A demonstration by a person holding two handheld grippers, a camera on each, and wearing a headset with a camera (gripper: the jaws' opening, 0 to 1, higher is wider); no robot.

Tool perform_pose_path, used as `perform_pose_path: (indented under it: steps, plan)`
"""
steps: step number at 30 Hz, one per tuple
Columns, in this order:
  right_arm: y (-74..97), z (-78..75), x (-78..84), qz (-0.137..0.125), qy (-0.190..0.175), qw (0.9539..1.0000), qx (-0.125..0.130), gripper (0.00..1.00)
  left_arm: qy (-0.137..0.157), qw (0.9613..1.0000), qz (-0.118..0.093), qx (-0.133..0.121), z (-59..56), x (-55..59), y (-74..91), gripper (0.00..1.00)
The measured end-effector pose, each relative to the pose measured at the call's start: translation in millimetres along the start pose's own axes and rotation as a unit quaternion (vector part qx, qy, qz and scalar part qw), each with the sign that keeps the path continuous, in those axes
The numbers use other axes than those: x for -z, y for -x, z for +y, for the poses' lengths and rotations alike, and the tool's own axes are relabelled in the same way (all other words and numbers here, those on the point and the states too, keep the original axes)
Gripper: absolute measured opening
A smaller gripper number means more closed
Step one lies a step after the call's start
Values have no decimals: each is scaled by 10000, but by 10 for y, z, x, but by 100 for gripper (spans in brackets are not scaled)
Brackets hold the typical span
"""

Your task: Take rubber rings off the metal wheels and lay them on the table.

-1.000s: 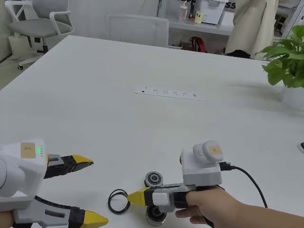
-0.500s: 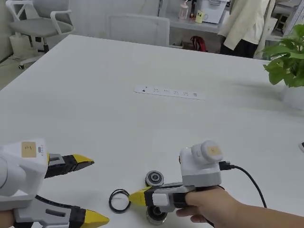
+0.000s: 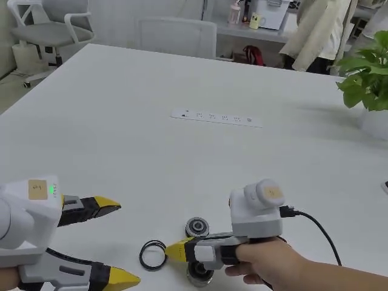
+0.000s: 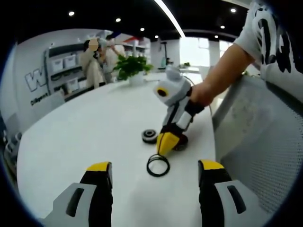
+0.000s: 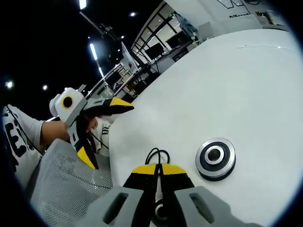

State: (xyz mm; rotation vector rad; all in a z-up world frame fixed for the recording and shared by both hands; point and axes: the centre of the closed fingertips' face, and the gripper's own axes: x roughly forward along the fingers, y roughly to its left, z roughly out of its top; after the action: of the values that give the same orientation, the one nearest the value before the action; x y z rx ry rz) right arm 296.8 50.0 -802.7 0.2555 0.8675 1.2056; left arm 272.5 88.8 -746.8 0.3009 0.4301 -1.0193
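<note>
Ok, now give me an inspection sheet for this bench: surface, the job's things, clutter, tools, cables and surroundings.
Surface: white table, no spills seen.
Job's things: black rubber rings lying flat on the table; one metal wheel close by; a second wheel under the right tool.
Clutter: power strip mid-table.
Tools: left tool open, holding nothing; right tool with jaws together, tip next to the rings, contact cannot be told.
Cables: black cable trailing from the right tool.
Surroundings: potted plant, office chair and a person beyond the table.
</note>
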Motion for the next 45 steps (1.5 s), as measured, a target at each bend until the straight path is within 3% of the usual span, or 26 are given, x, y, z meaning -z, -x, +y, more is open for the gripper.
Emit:
perform_pose_path:
  steps: [12,23,33,45]
  plan:
    - [5,-46,-20,-32,81,9999,110,2,-15,10000,3,-9,2,-14,7,75]
    - [59,-30,-78,-133,157,9998,50,5,-27,10000,-1,10,10,-41,-13,75]
    - [146,79,-211,-325,411,9986,-94,9,-42,10000,-7,44,33,-87,-54,75]
    - [226,115,-272,-399,791,9960,-76,12,-70,9999,-102,12,88,-208,-93,75]
